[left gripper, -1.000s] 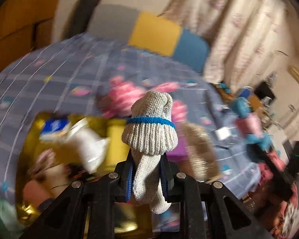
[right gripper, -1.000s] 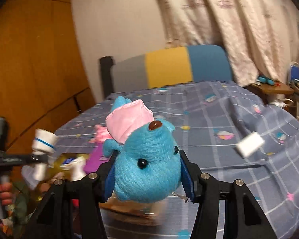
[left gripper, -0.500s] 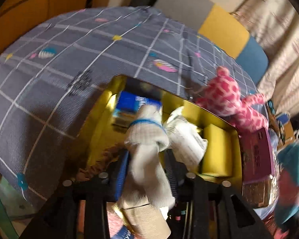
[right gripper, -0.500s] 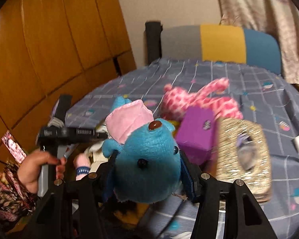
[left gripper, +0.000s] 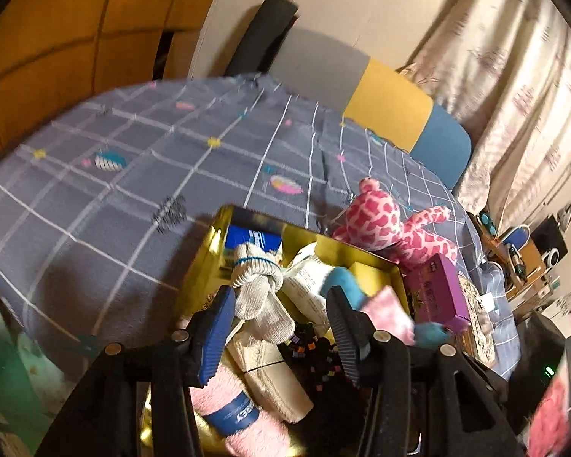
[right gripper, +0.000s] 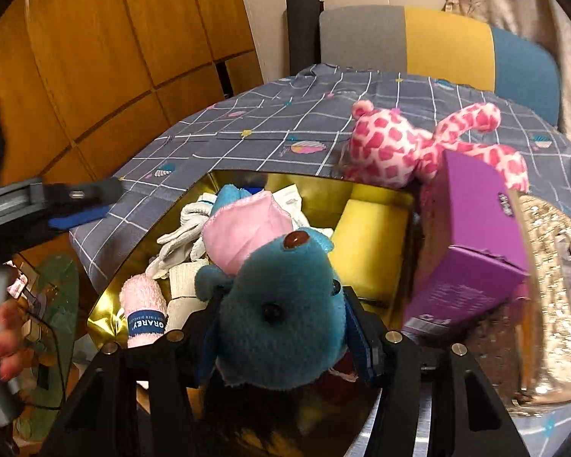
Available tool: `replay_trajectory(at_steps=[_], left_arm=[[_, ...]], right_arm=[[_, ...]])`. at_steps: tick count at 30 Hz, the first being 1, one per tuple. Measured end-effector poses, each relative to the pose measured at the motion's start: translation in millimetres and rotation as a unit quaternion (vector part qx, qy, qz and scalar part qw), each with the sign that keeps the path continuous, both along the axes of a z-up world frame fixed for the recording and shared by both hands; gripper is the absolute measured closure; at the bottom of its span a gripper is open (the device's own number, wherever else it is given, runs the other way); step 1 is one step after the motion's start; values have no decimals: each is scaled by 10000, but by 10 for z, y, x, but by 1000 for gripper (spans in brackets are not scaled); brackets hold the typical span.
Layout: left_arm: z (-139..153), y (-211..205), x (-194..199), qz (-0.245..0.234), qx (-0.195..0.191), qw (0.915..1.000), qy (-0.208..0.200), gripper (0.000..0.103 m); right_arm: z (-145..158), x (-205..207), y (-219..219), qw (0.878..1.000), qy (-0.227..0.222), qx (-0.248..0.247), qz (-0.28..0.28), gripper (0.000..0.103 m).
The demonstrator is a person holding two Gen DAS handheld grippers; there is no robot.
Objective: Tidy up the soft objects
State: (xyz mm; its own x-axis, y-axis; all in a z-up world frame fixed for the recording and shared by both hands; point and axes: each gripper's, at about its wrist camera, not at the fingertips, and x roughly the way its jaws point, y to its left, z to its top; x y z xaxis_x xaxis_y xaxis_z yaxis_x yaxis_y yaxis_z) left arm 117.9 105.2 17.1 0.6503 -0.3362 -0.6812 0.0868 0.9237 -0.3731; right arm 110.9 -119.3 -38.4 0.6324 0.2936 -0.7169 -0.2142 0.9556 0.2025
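**Glove dropped in the gold box, blue plush next in line**

The left gripper (left gripper: 281,318) has just been opening: its jaws stand apart over the gold box (left gripper: 205,251), and the knotted grey knit glove (left gripper: 260,285) lies between them, leaning against the left blue pad but no longer pinched — it looks released onto the pile. Beneath it sit a rolled pink towel with a blue label (left gripper: 236,411), a cream fabric roll (left gripper: 270,373) and a white paper packet (left gripper: 304,285), with a yellow sponge (left gripper: 369,272) at the far side.

The right gripper (right gripper: 281,323) is clamped on the blue plush toy (right gripper: 281,301), pads pressing both cheeks, its pink ear (right gripper: 243,228) flopped forward. The toy hangs just above the middle of the box, over the glove (right gripper: 188,228) and the towel (right gripper: 142,312).

By my reading the task is well along: several soft things are already in, one is freshly set down, one is about to go. The pink spotted plush (right gripper: 396,148) lies outside on the checked bedspread (right gripper: 285,114), just beyond the box's far rim, so it is likely left to do.

Room is tight. The box is nearly full, the purple carton (right gripper: 472,236) leans over its right edge beside a glittery gold lid (right gripper: 555,285), and the left gripper's arm crosses the near-left corner. The clearest gap is centre-right — by the sponge (right gripper: 369,243).
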Motion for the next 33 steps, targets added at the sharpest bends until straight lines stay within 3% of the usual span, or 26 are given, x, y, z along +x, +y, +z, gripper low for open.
replay_trajectory(at_steps=[8, 16, 19, 23, 33], left_arm=[[105, -13, -259, -4, 30, 9999, -161, 53], [74, -50, -401, 130, 176, 9998, -27, 53], [113, -94, -452, 207, 425, 9988, -94, 53], [176, -182, -508, 278, 810, 9961, -210, 53], [285, -321, -661, 381, 1210, 9912, -382, 53]], right_arm=[[-73, 33, 74, 9998, 156, -54, -109, 45], [-62, 65, 99, 9993, 115, -199, -283, 40], [-70, 98, 101, 9991, 120, -193, -368, 33], [5, 57, 75, 9984, 3, -235, -520, 5], [338, -222, 15, 9965, -232, -278, -754, 0]])
